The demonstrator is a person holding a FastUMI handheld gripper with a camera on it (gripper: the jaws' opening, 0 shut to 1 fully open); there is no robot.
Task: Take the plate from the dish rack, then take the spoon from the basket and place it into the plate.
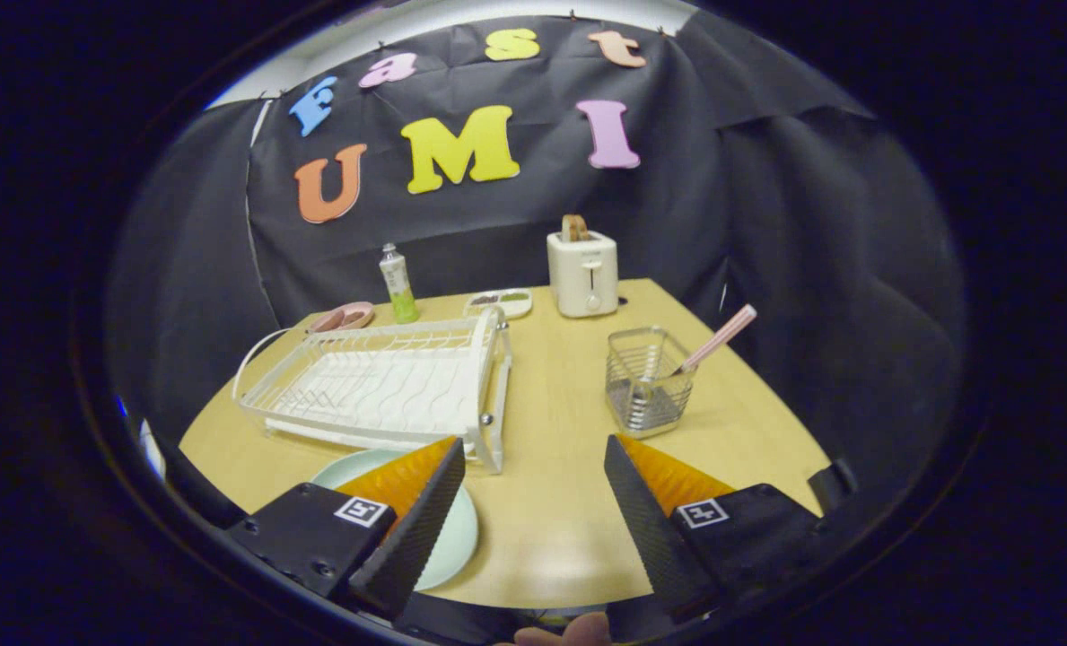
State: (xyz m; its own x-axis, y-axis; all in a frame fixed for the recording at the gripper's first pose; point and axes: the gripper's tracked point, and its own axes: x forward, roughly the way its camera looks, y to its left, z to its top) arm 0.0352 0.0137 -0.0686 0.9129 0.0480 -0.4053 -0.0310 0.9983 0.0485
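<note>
A pale green plate lies flat on the wooden table, near its front edge, partly hidden under my left finger. The white dish rack stands just beyond the plate, with no dish in it. A wire basket sits just ahead of my right finger, and a pink-handled spoon leans out of it to the right. My gripper is open, with only bare tabletop between the fingers.
At the back of the table stand a white toaster with bread in it, a small green bottle, a pink dish and a white tray of food. A fingertip shows below the gripper.
</note>
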